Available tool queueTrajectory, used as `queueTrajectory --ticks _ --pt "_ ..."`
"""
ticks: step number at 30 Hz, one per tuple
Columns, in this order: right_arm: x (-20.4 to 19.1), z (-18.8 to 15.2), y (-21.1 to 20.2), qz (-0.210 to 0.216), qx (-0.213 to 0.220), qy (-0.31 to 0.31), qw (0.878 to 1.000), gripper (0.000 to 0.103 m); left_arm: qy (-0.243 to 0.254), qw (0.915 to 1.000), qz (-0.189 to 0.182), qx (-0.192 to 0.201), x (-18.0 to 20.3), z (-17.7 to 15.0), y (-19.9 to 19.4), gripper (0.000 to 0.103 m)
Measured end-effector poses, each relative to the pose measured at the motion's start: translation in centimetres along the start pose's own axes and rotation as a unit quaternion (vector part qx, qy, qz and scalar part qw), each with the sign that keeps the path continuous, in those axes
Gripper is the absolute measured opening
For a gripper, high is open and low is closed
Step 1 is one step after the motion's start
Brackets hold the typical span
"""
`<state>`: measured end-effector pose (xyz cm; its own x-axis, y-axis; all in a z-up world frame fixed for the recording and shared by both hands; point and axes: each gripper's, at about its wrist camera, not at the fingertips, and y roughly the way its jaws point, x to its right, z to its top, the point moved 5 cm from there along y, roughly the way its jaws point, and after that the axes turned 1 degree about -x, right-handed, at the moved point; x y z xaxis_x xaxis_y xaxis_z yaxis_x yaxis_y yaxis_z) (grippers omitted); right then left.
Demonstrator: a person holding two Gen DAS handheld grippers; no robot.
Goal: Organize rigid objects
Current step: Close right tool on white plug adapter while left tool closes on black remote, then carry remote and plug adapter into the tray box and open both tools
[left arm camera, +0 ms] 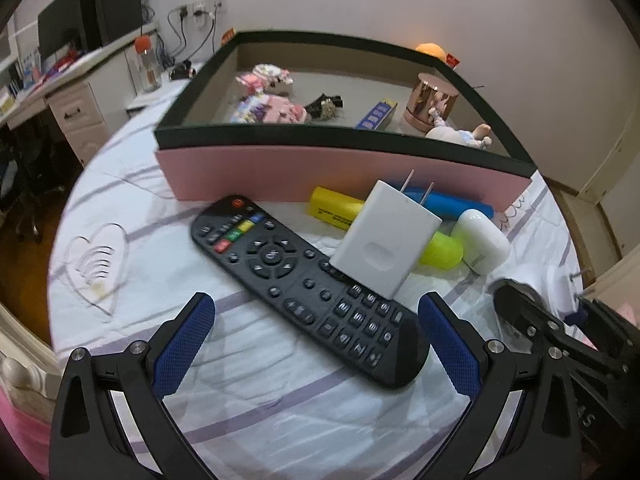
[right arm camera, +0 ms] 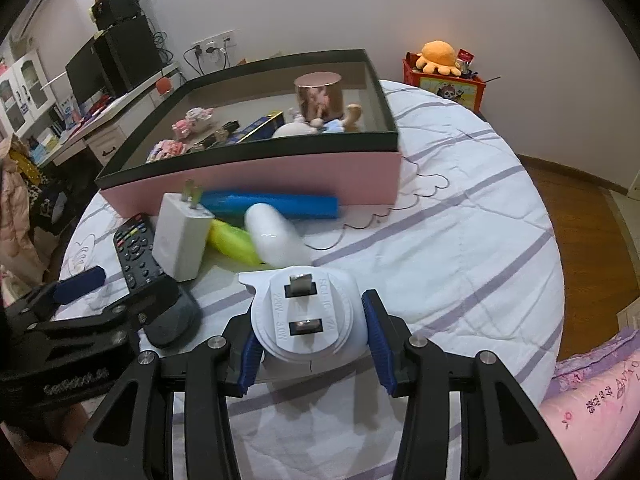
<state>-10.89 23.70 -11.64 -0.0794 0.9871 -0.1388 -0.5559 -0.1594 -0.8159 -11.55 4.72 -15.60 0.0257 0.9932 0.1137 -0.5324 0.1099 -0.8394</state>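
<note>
A black remote (left arm camera: 308,284) lies on the bed with its near end between the open fingers of my left gripper (left arm camera: 316,344). A white charger (left arm camera: 386,240) leans on the remote. Behind it lie a yellow marker (left arm camera: 336,207), a blue tube (left arm camera: 440,200), a lime capsule (left arm camera: 442,250) and a white earbud case (left arm camera: 484,240). My right gripper (right arm camera: 310,334) has its blue pads on both sides of a round white plug adapter (right arm camera: 304,316), prongs facing the camera. The pink box (right arm camera: 260,176) with a dark rim stands behind and holds several items.
The box holds a rose-gold cup (right arm camera: 319,96), a doll (left arm camera: 460,134), pink hair clips (left arm camera: 266,76) and a blue packet (left arm camera: 378,114). A desk with a monitor (left arm camera: 80,12) stands at the left. An orange plush (right arm camera: 438,54) sits on a red box behind the bed.
</note>
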Motion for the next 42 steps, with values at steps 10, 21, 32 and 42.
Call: queueTrajectory --ticks 10,21,32,42 --pt "0.2 0.1 0.2 0.009 -0.005 -0.007 1.000 0.047 0.012 0.9988 0.046 0.008 -0.4 -0.6 1.5 0.102" --pt "-1.0 0.0 0.0 0.026 -0.007 -0.018 0.999 0.047 0.017 0.9987 0.044 0.022 -3.5 -2.0 -0.5 0.087" --pt "-1.5 -0.2 -0.2 0.024 -0.007 -0.019 1.000 0.047 0.018 0.9974 0.060 0.037 -4.4 -1.4 0.1 0.077" --pt "-2.0 -0.3 -0.7 0.026 -0.005 -0.022 0.999 0.047 0.014 0.9984 0.033 0.045 -5.4 -1.5 -1.4 0.044"
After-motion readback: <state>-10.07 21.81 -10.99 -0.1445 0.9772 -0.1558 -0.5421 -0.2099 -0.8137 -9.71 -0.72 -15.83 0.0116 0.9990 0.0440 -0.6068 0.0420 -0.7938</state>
